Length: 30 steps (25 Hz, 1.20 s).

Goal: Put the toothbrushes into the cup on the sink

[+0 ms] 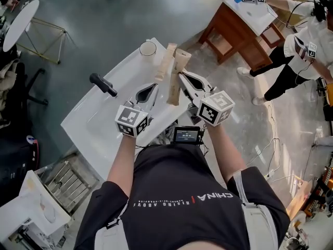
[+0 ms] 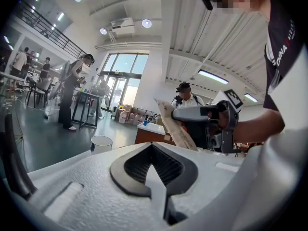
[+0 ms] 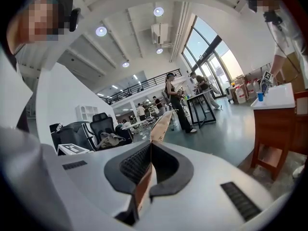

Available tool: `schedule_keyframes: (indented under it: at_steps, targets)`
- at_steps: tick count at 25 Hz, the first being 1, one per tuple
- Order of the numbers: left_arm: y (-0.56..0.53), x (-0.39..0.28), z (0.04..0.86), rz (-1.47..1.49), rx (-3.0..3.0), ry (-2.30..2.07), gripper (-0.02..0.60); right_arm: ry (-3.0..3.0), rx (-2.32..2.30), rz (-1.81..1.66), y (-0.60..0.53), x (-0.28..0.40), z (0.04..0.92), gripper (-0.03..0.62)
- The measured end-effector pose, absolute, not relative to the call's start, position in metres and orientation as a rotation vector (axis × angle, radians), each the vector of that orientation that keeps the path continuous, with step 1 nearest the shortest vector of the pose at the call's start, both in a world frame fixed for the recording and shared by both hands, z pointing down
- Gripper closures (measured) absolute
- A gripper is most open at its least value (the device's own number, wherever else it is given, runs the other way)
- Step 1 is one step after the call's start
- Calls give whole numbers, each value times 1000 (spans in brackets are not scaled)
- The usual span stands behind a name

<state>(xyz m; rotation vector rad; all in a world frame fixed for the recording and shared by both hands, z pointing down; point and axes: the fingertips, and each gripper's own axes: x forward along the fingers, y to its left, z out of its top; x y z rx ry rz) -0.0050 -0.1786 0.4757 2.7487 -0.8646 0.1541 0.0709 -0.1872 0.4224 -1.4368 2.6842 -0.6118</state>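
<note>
Over the white sink (image 1: 99,120) my right gripper (image 1: 180,75) is shut on a brown cardboard toothbrush package (image 1: 177,85), which stands tilted between its pads (image 3: 161,126). A paler package (image 1: 165,64) stands close against its left side; what holds that one I cannot tell. My left gripper (image 1: 155,85) is lower and to the left, and its jaws look shut with nothing in them (image 2: 153,148). From the left gripper view the right gripper (image 2: 174,113) and its package (image 2: 185,136) show to the right. The white cup (image 1: 148,48) stands at the sink's far corner (image 2: 101,143).
A black faucet (image 1: 103,84) rises at the sink's left side. A wooden desk (image 1: 234,30) stands beyond to the right with a person (image 1: 296,51) beside it. A round white table (image 1: 18,22) is at far left and a metal rack (image 1: 67,178) below the sink.
</note>
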Motion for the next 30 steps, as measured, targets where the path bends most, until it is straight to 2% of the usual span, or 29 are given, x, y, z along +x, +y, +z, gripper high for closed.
schedule_keyframes:
  at_steps: [30]
  targets:
    - [-314, -25, 487, 115, 2500, -1309, 575, 2892, -1053, -712, -383, 50, 455, 579]
